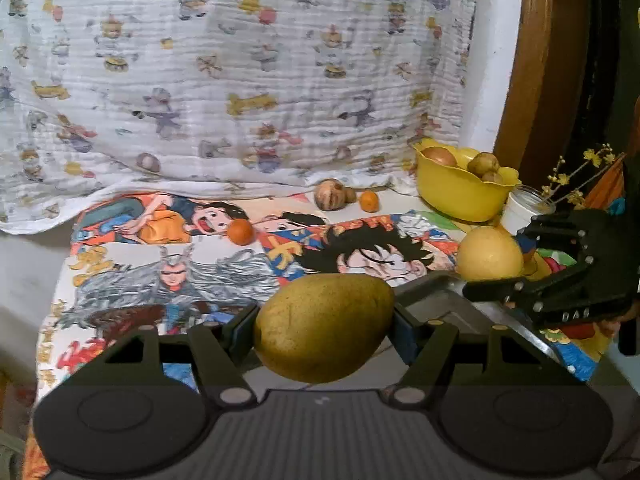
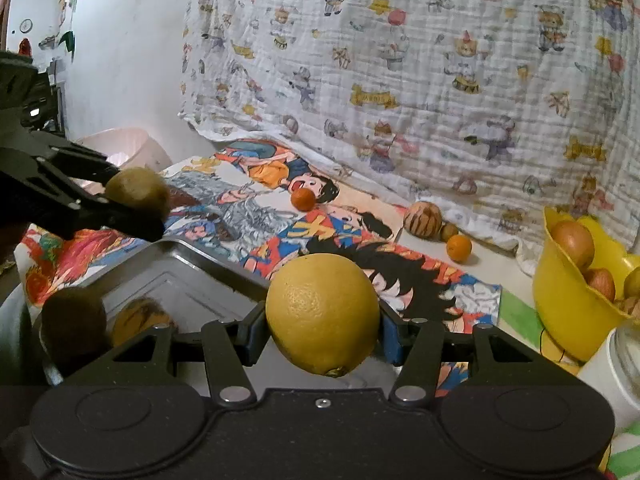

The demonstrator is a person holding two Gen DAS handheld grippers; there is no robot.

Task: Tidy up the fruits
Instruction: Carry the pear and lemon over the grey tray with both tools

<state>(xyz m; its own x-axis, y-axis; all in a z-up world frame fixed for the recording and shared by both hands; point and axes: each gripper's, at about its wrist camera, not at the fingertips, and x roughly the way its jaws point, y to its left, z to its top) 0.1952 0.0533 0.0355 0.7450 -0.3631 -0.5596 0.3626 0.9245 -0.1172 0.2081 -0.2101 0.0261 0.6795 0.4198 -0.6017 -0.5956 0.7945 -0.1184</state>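
Observation:
My left gripper [image 1: 324, 330] is shut on a greenish-yellow mango [image 1: 325, 326], held above the near edge of a metal tray [image 1: 448, 300]. The same mango [image 2: 138, 192] shows at the left of the right wrist view in the left gripper [image 2: 132, 204]. My right gripper [image 2: 323, 322] is shut on a yellow lemon [image 2: 323, 314] over the tray [image 2: 192, 276]; this lemon [image 1: 490, 254] and right gripper [image 1: 520, 268] appear at the right of the left wrist view. Two fruits, a dark one [image 2: 74, 320] and an orange-brown one [image 2: 138, 318], lie in the tray.
A yellow bowl [image 1: 460, 196] of onions and potatoes stands at the back right beside a white jar [image 1: 522, 210]. Two small oranges [image 1: 241, 232] [image 1: 369, 201] and a striped brown fruit [image 1: 330, 195] lie on the cartoon cloth. A patterned blanket hangs behind.

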